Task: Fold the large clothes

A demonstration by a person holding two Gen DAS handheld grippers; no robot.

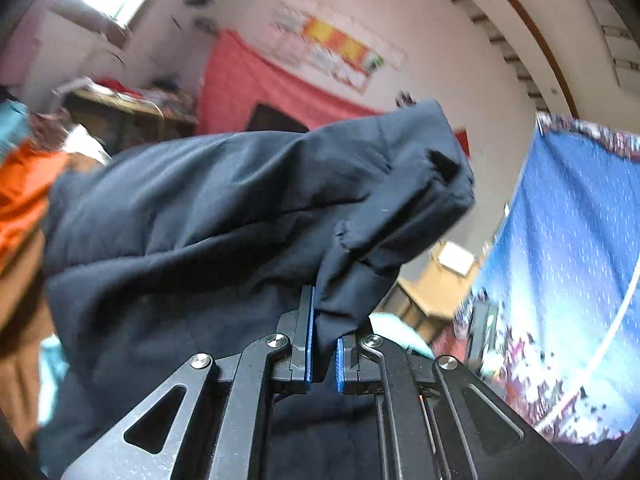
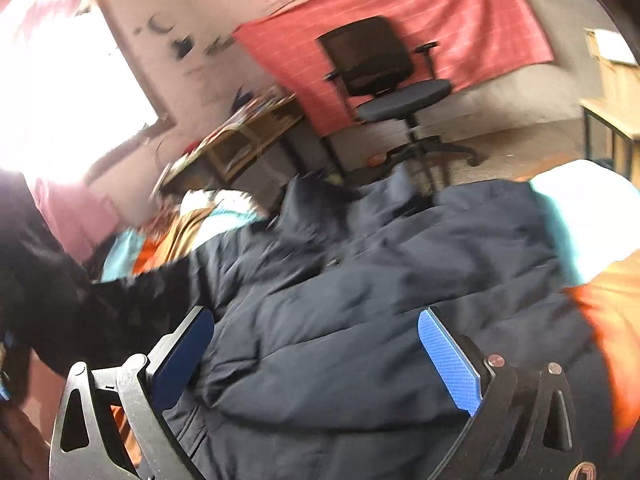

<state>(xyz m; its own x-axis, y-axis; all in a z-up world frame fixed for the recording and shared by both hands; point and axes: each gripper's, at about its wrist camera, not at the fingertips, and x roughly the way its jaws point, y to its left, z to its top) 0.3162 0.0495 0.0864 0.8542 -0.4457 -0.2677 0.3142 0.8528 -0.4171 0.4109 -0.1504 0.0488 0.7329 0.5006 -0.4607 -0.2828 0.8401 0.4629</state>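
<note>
A dark navy padded jacket (image 1: 208, 216) fills the left wrist view, lifted and bunched in the air. My left gripper (image 1: 324, 336) is shut on a fold of its fabric, pinched between the blue pads. In the right wrist view the same jacket (image 2: 380, 280) lies spread over an orange, white and teal cover (image 2: 592, 216). My right gripper (image 2: 316, 344) hovers just above the jacket with its blue pads far apart and nothing gripped. A dark sleeve (image 2: 80, 300) of the person reaches across at the left.
A black office chair (image 2: 392, 92) stands before a red cloth (image 2: 460, 12) on the wall. A cluttered wooden desk (image 2: 240, 136) is at the left, a bright window (image 2: 60, 100) beside it. A blue patterned hanging (image 1: 568, 260) is at the right of the left wrist view.
</note>
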